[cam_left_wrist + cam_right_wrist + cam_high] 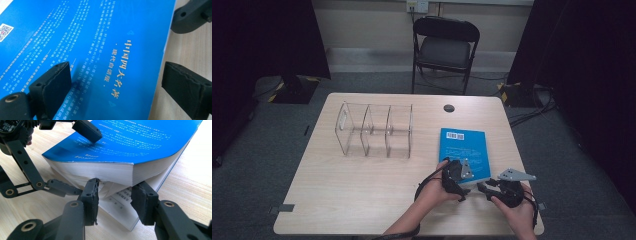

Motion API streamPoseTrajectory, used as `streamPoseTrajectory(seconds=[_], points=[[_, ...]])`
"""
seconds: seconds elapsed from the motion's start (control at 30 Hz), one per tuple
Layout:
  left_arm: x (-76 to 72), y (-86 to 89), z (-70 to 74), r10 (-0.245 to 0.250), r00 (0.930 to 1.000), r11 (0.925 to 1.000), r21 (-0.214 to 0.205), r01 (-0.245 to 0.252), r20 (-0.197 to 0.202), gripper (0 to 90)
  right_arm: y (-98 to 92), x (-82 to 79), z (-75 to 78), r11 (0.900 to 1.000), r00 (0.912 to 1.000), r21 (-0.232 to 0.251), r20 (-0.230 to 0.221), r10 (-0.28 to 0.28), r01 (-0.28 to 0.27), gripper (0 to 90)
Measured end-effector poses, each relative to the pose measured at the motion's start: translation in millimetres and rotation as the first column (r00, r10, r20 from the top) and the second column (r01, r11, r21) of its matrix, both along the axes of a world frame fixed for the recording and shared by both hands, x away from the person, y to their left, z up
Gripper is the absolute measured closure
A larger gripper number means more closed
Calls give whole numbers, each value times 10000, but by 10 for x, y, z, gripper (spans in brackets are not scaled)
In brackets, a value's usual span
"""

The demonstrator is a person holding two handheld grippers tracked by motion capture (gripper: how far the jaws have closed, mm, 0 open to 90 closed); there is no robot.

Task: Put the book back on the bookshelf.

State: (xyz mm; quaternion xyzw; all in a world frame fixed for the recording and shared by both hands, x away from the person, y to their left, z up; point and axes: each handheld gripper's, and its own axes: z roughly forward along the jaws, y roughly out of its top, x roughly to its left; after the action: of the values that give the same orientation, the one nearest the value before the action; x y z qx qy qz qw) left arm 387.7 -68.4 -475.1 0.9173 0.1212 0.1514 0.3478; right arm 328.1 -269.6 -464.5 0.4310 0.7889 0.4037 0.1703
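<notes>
Table (362, 200): I see a light wooden top, with a folding chair (445, 47) beyond its far edge.
Clear divider rack (374, 130): stands upright left of centre, well apart from the book.
Blue book (464, 152): lies flat, back cover up, at my near right.
Left gripper (462, 186): I have its jaws spread wide across the cover's near corner; one pad (87, 131) rests on it.
Right gripper (115, 195): jaws narrow, poked under the lifted page block, a loose page between them; I cannot tell if they pinch it.
</notes>
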Motion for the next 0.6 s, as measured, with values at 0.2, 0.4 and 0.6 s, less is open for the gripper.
streamPoseTrajectory(seconds=[0.2, 0.4, 0.6], points=[[13, 21, 9, 142, 9998, 9997, -179, -145, -133, 129, -9, 2, -10, 9999, 9999, 157, -95, -43, 44, 585], [30, 29, 30, 183, 9993, 9996, -224, -191, -327, 144, -13, 3, -15, 9997, 9999, 217, -147, -52, 55, 585], [39, 38, 42, 351, 9983, 9985, -409, -370, -462, 176, -14, 6, -14, 9997, 9999, 258, -118, -49, 52, 585]])
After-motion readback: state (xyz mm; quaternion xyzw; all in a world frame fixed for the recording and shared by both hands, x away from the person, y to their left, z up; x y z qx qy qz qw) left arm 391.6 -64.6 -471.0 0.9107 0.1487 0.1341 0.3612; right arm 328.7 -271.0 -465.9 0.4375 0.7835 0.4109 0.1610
